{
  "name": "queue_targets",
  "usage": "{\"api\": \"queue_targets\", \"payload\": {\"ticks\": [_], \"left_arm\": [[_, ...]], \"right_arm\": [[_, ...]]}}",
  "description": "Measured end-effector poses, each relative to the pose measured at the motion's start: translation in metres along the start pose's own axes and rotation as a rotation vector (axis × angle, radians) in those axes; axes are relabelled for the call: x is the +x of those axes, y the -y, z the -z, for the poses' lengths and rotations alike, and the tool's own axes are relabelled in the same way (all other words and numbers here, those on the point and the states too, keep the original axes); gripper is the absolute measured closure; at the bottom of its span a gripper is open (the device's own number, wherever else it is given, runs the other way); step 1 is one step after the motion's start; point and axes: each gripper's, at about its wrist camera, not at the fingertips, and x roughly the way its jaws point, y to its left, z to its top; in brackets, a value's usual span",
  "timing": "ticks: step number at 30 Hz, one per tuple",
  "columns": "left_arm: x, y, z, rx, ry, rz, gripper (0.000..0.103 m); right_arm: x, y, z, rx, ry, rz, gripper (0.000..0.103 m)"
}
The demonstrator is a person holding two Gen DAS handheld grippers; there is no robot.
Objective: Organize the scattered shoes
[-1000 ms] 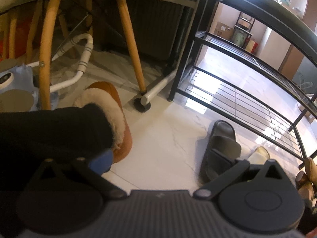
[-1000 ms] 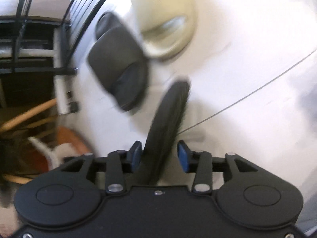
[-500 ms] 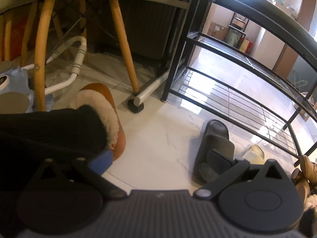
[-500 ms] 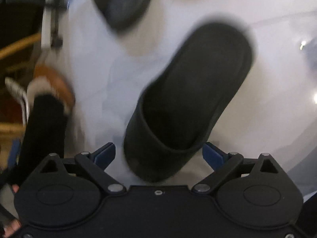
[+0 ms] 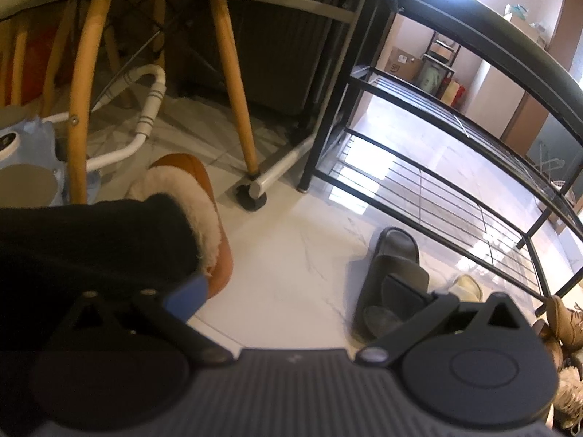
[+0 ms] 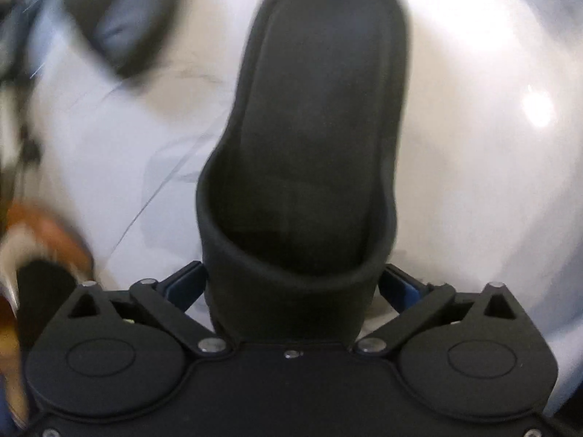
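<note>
Straddling the strap end of a black slide sandal (image 6: 313, 167), the right gripper (image 6: 291, 280) has its jaws spread wide, one blue pad at each flank of the sandal; whether the pads (image 6: 184, 280) press its sides cannot be told. Sandal lies sole-down on white marble floor (image 6: 473, 182), long axis running away from the gripper. Bare floor to its right and beyond its far end. Up and to the left, blurred, a second dark sandal (image 6: 124, 32).

Left gripper (image 5: 291, 298): jaws spread wide, nothing between them. Left blue pad (image 5: 186, 296) sits just beside a brown fleece-lined slipper (image 5: 189, 196) worn on a black-clad leg (image 5: 83, 247). Open floor runs between that slipper and a dark sandal (image 5: 391, 280) on the right; a cream slipper (image 5: 468, 286) lies just behind the sandal. Tan boots (image 5: 563, 324) at the right edge. Farther on, a black wire shoe rack (image 5: 437, 196), its lower shelves bare. Wooden chair legs (image 5: 237, 83) stand left of the rack.
</note>
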Motion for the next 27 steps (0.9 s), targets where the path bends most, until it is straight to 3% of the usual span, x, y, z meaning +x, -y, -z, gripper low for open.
{"api": "queue_targets", "payload": {"ticks": [4, 6, 11, 13, 16, 18, 21, 25, 27], "left_arm": [[0.001, -0.001, 0.000, -0.012, -0.005, 0.001, 0.001], [0.001, 0.001, 0.000, -0.007, -0.005, 0.005, 0.001], [0.002, 0.005, 0.005, 0.015, -0.016, 0.013, 0.001], [0.003, 0.007, 0.007, 0.025, -0.027, 0.015, 0.001], [0.003, 0.008, 0.008, 0.028, -0.029, 0.013, 0.001], [0.005, 0.008, 0.008, 0.026, -0.034, 0.012, 0.001], [0.007, 0.009, 0.010, 0.023, -0.046, 0.013, 0.001], [0.006, 0.010, 0.011, 0.037, -0.043, 0.011, 0.001], [0.006, 0.008, 0.011, 0.030, -0.043, 0.004, 0.001]], "right_arm": [[-0.024, 0.003, -0.004, -0.095, 0.045, -0.024, 0.005], [-0.040, 0.000, -0.010, -0.223, 0.092, -0.018, 0.005], [-0.058, 0.005, -0.041, -0.436, 0.115, 0.048, 0.004], [-0.058, 0.014, -0.053, -0.457, 0.118, 0.072, 0.003], [-0.068, 0.037, -0.067, -0.362, 0.140, 0.073, 0.000], [-0.079, 0.046, -0.065, -0.319, 0.167, 0.034, 0.000], [-0.077, 0.036, -0.049, -0.363, 0.188, 0.006, 0.000], [-0.056, 0.011, -0.035, -0.466, 0.193, 0.078, 0.000], [-0.038, -0.003, -0.027, -0.545, 0.234, 0.190, 0.000]]}}
